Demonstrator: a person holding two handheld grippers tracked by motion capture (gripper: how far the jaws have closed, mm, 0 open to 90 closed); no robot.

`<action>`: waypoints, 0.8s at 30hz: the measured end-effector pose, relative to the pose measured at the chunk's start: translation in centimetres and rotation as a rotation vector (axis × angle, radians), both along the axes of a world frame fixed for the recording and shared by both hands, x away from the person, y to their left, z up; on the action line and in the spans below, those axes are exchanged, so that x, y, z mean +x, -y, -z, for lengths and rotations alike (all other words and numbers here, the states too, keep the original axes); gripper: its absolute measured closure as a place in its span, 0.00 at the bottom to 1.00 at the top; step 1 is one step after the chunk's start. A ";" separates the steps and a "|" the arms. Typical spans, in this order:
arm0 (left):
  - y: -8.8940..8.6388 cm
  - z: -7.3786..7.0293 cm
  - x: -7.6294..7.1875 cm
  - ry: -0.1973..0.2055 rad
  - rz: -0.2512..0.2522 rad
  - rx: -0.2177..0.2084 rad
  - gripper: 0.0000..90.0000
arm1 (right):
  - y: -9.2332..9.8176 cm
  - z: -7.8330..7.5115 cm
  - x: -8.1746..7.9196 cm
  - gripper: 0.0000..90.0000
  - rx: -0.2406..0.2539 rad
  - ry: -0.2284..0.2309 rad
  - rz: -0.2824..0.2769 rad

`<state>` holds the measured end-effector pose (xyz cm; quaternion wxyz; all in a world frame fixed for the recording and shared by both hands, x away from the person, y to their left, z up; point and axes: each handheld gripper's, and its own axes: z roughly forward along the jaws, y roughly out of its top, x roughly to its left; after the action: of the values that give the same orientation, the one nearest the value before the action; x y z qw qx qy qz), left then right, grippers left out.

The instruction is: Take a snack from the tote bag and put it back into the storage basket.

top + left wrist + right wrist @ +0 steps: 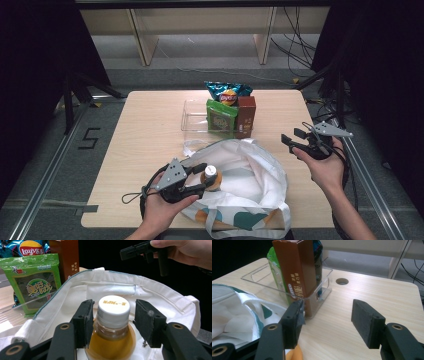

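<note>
High view: fixed above the near side, facing forward and down, far enough to take in the whole table (150,125). Left gripper view: rides low and close, looking across the bag (155,297) toward the box (65,257) and green pack (37,285). Right gripper view: close above the tabletop, facing the tray (287,293). All 3 views share bag, box and green pack.

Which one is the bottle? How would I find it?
Find the white cloth bag at the table's near edge. At its opening, between the left gripper's jaws, stands the bottle. It alone has a white cap and amber liquid; the snacks stand in the clear bin behind.
</note>
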<state>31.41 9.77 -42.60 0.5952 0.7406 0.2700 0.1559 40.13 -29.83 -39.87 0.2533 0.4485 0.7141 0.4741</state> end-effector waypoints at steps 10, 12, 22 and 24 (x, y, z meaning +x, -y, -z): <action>0.6 0.7 1.0 0.008 0.026 0.001 0.59 | 0.2 0.0 -0.1 0.49 0.006 -0.003 0.019; 0.6 0.7 1.1 0.012 0.031 0.009 0.61 | 0.2 0.0 -0.1 0.49 0.006 -0.005 0.017; 0.6 0.7 0.9 0.033 0.051 0.026 0.65 | -0.1 0.1 -0.3 0.49 0.008 -0.022 0.027; 0.5 0.6 1.1 0.021 0.056 0.021 0.65 | -0.1 0.1 -0.3 0.49 0.023 -0.022 0.024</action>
<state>32.55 9.30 -43.18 0.5943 0.7525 0.2410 0.1498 39.81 -29.71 -39.93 0.2459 0.4652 0.7059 0.4742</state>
